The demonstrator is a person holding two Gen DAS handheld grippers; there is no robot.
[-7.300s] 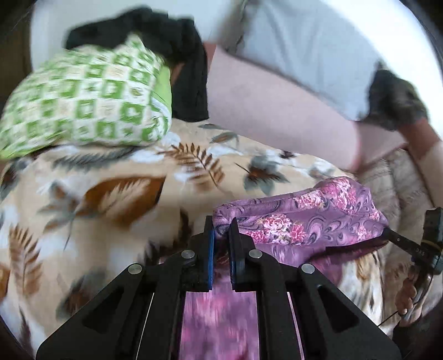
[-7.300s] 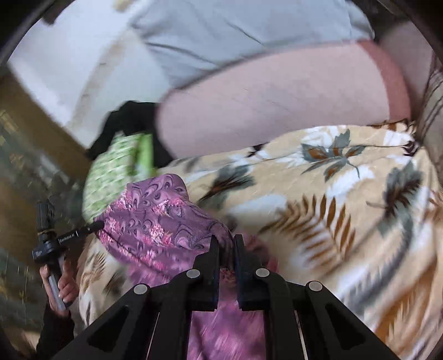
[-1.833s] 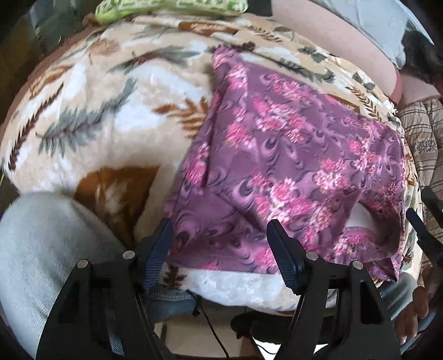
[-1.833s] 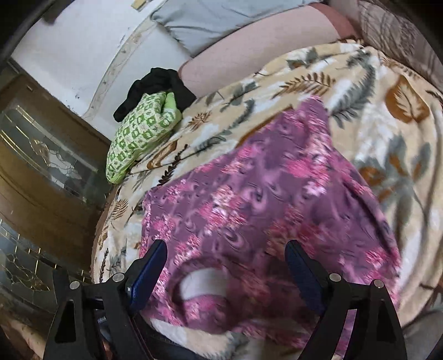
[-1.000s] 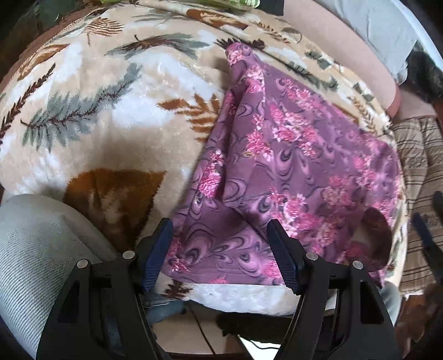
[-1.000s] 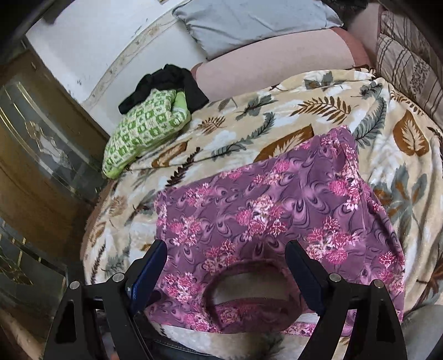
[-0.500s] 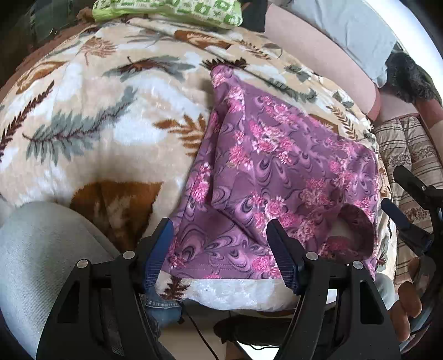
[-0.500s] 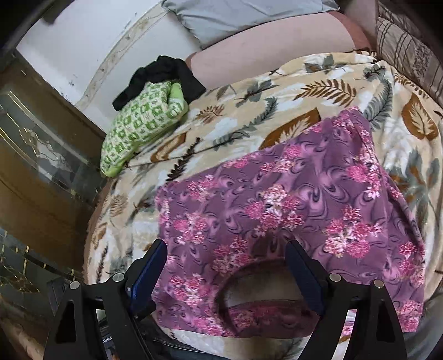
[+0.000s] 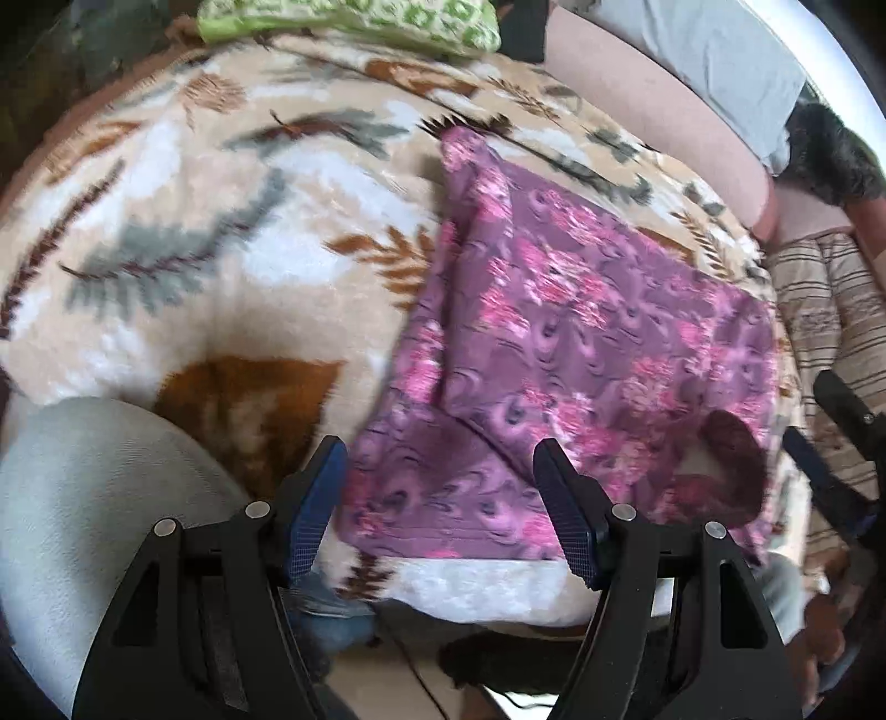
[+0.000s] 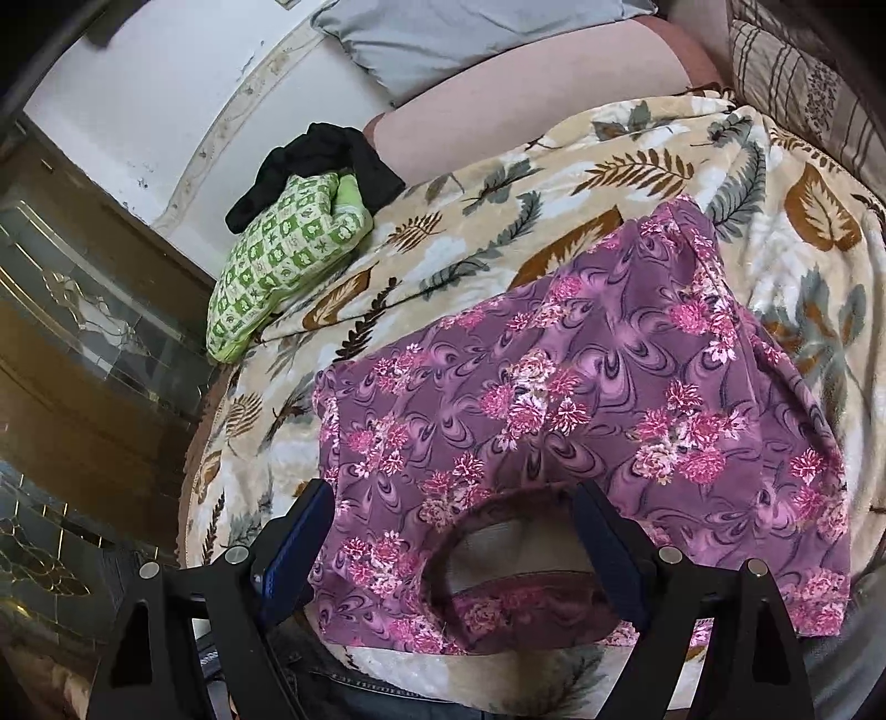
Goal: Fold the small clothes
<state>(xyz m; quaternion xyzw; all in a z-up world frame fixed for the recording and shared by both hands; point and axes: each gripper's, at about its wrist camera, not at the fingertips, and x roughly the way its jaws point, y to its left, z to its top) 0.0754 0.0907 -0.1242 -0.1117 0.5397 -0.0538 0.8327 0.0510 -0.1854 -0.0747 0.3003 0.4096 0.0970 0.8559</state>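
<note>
While spread flat on leaf-print fleece blanket [image 10: 637,166], purple floral garment [image 10: 581,421]: neckline toward six o'clock; left gripper [image 9: 440,482], right gripper [image 10: 454,531] agape, empty, above near edge.

The purple floral cotton garment [image 10: 581,410] lies on the leaf-patterned plush blanket [image 10: 653,166], reaching its near edge; the green checked fabric bundle [image 10: 282,255] sits at the far left corner; a black cloth [image 10: 326,160] lies behind it.

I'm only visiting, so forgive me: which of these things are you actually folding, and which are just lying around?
In the job: purple floral garment, left gripper, right gripper, both open.

Lying about: green checked bundle, black cloth, grey pillow, leaf blanket underneath.
</note>
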